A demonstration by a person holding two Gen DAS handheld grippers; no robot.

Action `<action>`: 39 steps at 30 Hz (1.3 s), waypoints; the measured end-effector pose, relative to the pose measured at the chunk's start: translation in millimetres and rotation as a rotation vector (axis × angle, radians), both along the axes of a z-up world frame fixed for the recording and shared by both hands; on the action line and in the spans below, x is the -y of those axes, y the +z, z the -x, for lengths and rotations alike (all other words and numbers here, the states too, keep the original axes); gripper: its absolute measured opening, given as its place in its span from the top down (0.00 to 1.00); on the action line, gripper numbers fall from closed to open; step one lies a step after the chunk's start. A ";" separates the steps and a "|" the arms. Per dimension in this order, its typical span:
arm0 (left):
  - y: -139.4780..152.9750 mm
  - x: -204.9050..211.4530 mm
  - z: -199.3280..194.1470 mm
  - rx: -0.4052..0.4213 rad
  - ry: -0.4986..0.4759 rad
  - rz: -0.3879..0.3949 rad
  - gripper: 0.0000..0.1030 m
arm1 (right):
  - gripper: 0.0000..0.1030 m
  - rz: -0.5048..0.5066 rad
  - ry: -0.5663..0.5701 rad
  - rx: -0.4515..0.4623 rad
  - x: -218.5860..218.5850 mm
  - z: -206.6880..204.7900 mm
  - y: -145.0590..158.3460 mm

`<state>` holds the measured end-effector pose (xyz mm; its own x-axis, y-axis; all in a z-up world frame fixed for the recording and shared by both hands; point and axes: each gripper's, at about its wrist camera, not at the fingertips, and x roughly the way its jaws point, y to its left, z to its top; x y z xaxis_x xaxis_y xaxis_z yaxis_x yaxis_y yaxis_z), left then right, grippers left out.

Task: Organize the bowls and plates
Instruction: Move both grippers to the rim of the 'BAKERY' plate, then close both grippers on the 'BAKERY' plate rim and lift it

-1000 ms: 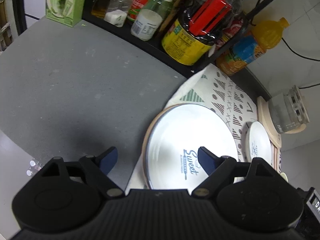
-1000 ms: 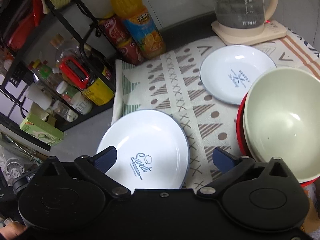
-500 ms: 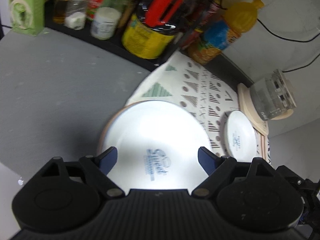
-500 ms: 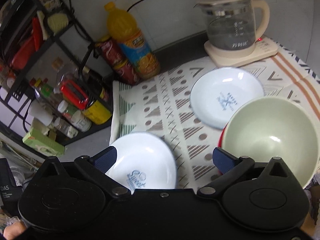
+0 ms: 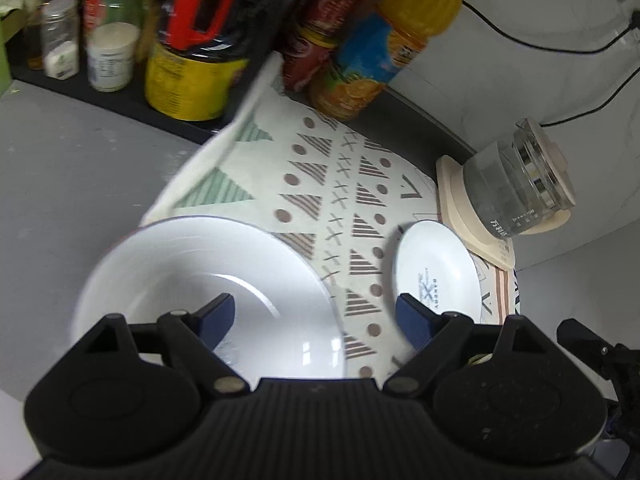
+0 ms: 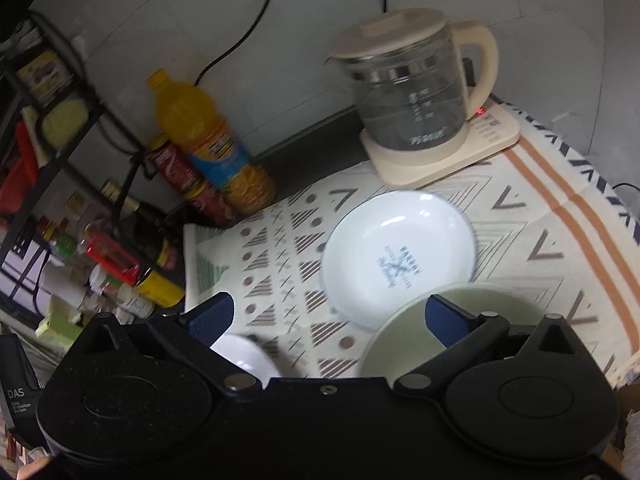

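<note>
Patterned cloth (image 6: 532,236) ran ahead of both tongs; the large white plate (image 5: 200,280) lay under the left gripper (image 5: 316,316), its print hidden behind the gripper body, with the smaller plate (image 6: 400,256) reading "BAKERY" just ahead of the right gripper (image 6: 328,316) and the pale green bowl (image 6: 404,344), cut off by that gripper, under its right finger. Glass kettle (image 6: 408,96) stood beyond, lettering too blurred to read; "DAS" showed on a black device (image 6: 16,396) beside the right gripper. Both grippers were spread wide, holding nothing.
</note>
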<state>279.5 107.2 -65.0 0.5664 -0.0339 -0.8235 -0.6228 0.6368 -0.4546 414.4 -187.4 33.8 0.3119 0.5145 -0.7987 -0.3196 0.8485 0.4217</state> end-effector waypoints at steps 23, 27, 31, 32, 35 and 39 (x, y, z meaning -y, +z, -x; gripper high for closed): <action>-49.0 48.0 -107.2 -0.090 -0.048 0.087 0.18 | 0.11 0.067 -0.004 -0.167 52.4 -113.0 -68.5; -61.0 49.6 -111.5 -0.083 -0.035 0.134 0.20 | 0.26 0.065 0.012 -0.239 58.9 -127.1 -90.6; -75.1 49.9 -114.2 -0.102 -0.006 0.173 0.39 | 0.45 0.065 0.008 -0.308 65.7 -140.5 -114.6; -77.9 50.2 -114.8 -0.101 -0.003 0.182 0.46 | 0.51 0.068 0.000 -0.330 67.6 -144.3 -121.2; -76.8 52.7 -119.5 -0.104 -0.015 0.153 0.54 | 0.64 0.037 0.002 -0.414 70.8 -153.5 -140.6; -81.5 53.0 -124.0 -0.101 0.002 0.207 0.69 | 0.70 0.011 0.019 -0.469 67.1 -160.7 -155.9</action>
<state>403.5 54.2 -146.5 0.4815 -0.2069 -0.8517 -0.6728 0.5355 -0.5104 575.1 -254.5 -122.1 -0.0931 0.5071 -0.8569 -0.1120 0.8498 0.5150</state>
